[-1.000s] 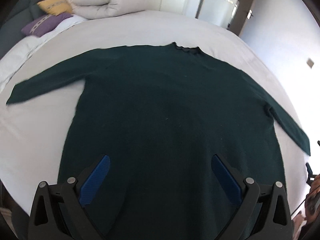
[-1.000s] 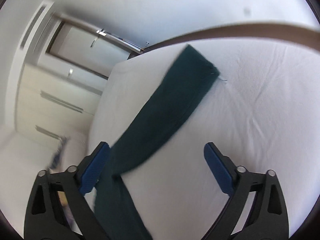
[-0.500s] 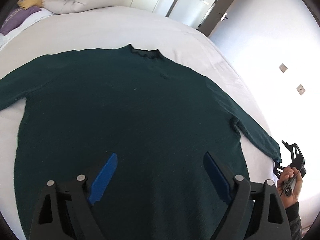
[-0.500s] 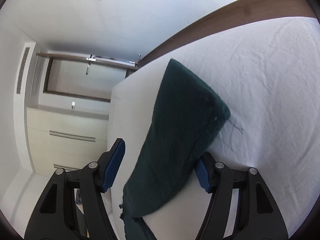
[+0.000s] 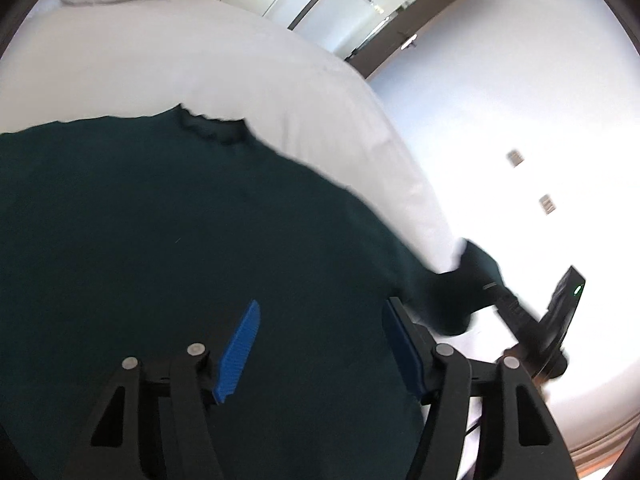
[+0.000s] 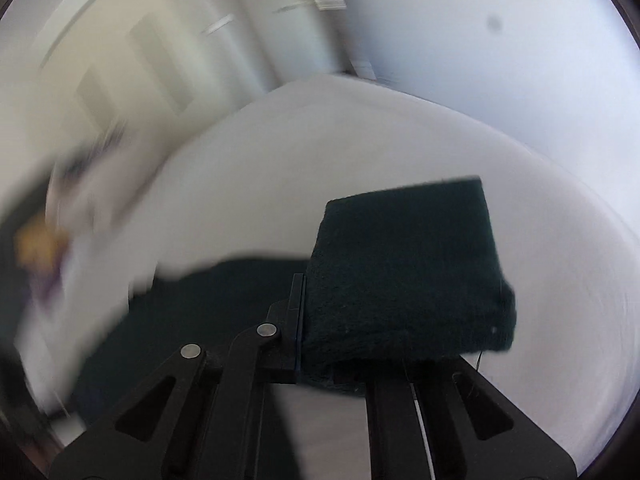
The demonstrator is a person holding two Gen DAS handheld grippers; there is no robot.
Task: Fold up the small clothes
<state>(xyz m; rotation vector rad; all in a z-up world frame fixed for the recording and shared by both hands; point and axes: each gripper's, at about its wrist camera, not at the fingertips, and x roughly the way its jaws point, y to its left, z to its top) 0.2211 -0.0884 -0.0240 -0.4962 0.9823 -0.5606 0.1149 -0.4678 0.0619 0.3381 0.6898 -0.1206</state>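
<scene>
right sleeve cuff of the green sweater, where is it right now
The cuff sits clamped in the right gripper, filling the lower middle of the right wrist view, lifted off the white bed; the left wrist view shows it at the far right.

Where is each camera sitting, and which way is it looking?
Left wrist view: it sits on the left gripper, just above the dark green sweater, facing along its open blue fingers toward the collar, the white bed and the doors behind.
Right wrist view: it sits on the right gripper, facing across the bed toward the wall; its fingers are clamped on the sleeve cuff.
Both views show the same sweater and bed; the left view also catches the right gripper holding that sleeve.
</scene>
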